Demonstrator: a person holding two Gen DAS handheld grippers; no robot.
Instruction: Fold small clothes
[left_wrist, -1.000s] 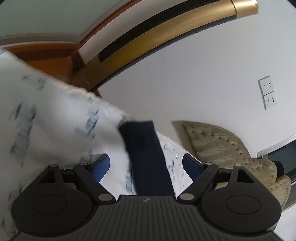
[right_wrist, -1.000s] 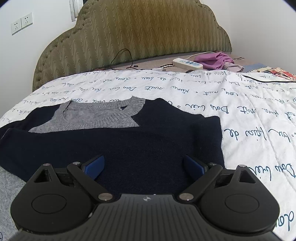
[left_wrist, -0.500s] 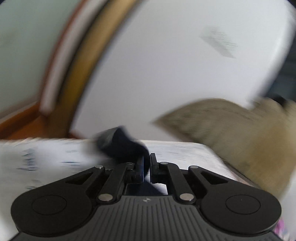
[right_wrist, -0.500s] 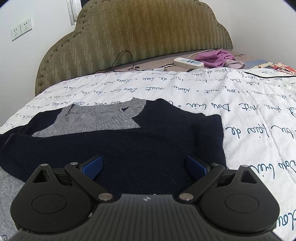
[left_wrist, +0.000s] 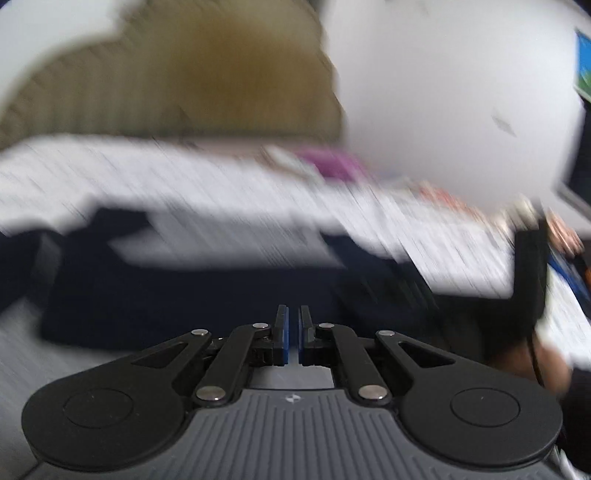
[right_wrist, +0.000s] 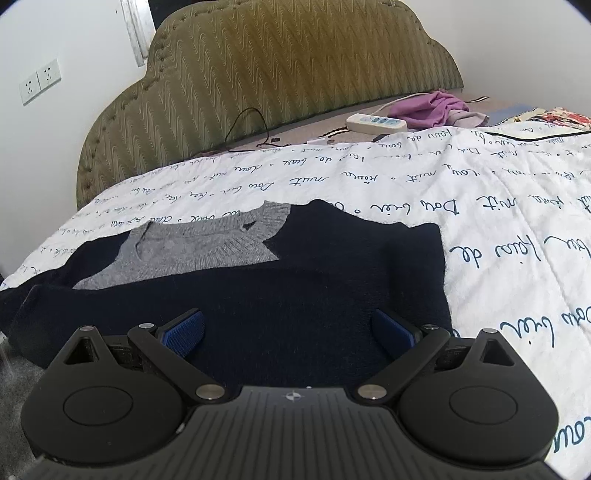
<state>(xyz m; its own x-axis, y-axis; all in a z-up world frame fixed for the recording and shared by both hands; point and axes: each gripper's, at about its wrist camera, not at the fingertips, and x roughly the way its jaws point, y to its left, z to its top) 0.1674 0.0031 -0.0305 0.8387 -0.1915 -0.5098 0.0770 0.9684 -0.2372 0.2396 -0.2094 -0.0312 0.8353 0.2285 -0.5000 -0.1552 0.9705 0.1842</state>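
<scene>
A navy sweater (right_wrist: 314, 295) with a grey knit collar (right_wrist: 207, 247) lies flat on the white quilt (right_wrist: 480, 206) with blue script. My right gripper (right_wrist: 288, 328) hovers open over the sweater's lower body, nothing between its blue pads. In the left wrist view everything is smeared by motion. My left gripper (left_wrist: 291, 317) is shut, its pads almost touching, and the dark sweater (left_wrist: 184, 295) cloth starts right at its tips, so it appears shut on the sleeve. A person's hand (left_wrist: 563, 236) shows at the right edge there.
An olive padded headboard (right_wrist: 295, 66) stands behind the bed. By it lie a white power strip (right_wrist: 376, 123), a black cable (right_wrist: 247, 122) and a purple garment (right_wrist: 428, 109). Wall sockets (right_wrist: 38, 81) are at the upper left.
My left gripper shut on the navy sleeve, rolled upright and swept fast across toward the sweater's body. The right gripper stayed where it was, still open.
</scene>
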